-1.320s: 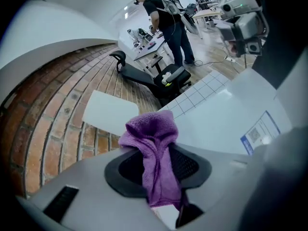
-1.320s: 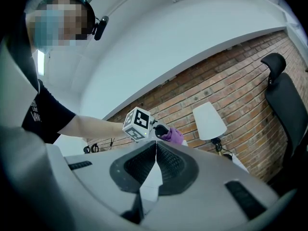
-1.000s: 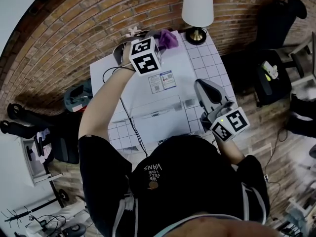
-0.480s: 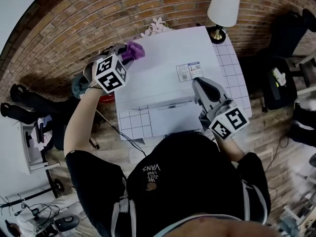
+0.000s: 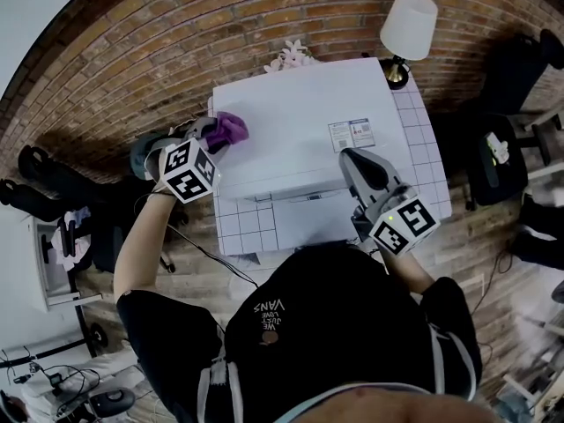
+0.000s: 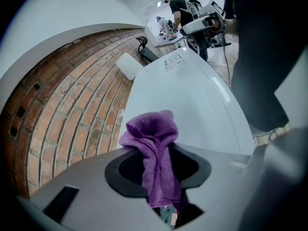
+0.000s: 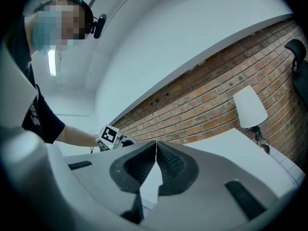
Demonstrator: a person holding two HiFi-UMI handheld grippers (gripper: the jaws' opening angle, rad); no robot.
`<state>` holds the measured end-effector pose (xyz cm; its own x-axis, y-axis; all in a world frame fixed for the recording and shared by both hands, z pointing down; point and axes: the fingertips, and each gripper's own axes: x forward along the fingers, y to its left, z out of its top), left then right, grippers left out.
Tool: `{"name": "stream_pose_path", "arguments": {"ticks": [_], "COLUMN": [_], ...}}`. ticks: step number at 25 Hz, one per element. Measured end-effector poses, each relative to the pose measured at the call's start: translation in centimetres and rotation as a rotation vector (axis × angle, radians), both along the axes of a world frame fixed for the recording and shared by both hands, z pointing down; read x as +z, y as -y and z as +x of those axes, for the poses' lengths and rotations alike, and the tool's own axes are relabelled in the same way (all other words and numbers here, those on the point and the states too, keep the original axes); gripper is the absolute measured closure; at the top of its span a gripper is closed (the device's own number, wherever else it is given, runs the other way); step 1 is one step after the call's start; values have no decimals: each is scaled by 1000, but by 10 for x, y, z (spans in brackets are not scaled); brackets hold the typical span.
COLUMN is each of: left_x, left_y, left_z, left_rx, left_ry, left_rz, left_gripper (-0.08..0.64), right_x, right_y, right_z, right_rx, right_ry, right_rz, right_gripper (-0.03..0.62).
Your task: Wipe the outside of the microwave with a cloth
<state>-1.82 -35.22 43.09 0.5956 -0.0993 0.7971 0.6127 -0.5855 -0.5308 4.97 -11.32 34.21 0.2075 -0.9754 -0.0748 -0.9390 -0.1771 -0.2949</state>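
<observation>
A white microwave [image 5: 300,126] stands on a tiled table, seen from above in the head view. My left gripper [image 5: 214,132] is shut on a purple cloth [image 5: 228,129], which lies against the microwave's left top edge. In the left gripper view the purple cloth [image 6: 154,148] bunches up between the jaws, over the white microwave top [image 6: 192,105]. My right gripper [image 5: 355,158] rests on the microwave's right front part, its jaws shut with nothing between them. The right gripper view shows the meeting fingertips [image 7: 155,144] and the left gripper's marker cube [image 7: 109,134] beyond.
A table lamp [image 5: 407,26] stands at the table's back right corner beside a brick wall [image 5: 176,42]. A label sticker [image 5: 351,134] is on the microwave top. A dark chair [image 5: 493,148] stands to the right; bags and cables lie on the floor at left.
My left gripper has carried the cloth from the microwave's back top leftward and toward me, to its left edge. The right gripper has stayed on the right front.
</observation>
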Motion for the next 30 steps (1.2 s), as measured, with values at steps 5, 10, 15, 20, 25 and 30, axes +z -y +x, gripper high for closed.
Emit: {"name": "stream_pose_path", "arguments": {"ticks": [5, 10, 15, 20, 25, 30], "left_x": [-4, -10, -13, -11, -15, -17], "left_y": [-31, -79, -144, -212, -266, -288], "left_z": [25, 74, 128, 172, 207, 221], "left_rx": [59, 164, 293, 431, 525, 556], "left_ry": [-9, -26, -32, -20, -35, -41], "left_rz": [-12, -14, -23, -28, -46, -66], "left_gripper": [420, 420, 420, 420, 420, 420], "right_x": [-1, 2, 6, 8, 10, 8], "right_y": [-7, -25, -50, -81, -107, -118], "right_z": [9, 25, 47, 72, 92, 101], "right_rx": [14, 41, 83, 135, 187, 212], "right_ry": [-2, 7, 20, 27, 29, 28], "right_rz": [1, 2, 3, -2, -8, -11], "right_gripper": [588, 589, 588, 588, 589, 589]}}
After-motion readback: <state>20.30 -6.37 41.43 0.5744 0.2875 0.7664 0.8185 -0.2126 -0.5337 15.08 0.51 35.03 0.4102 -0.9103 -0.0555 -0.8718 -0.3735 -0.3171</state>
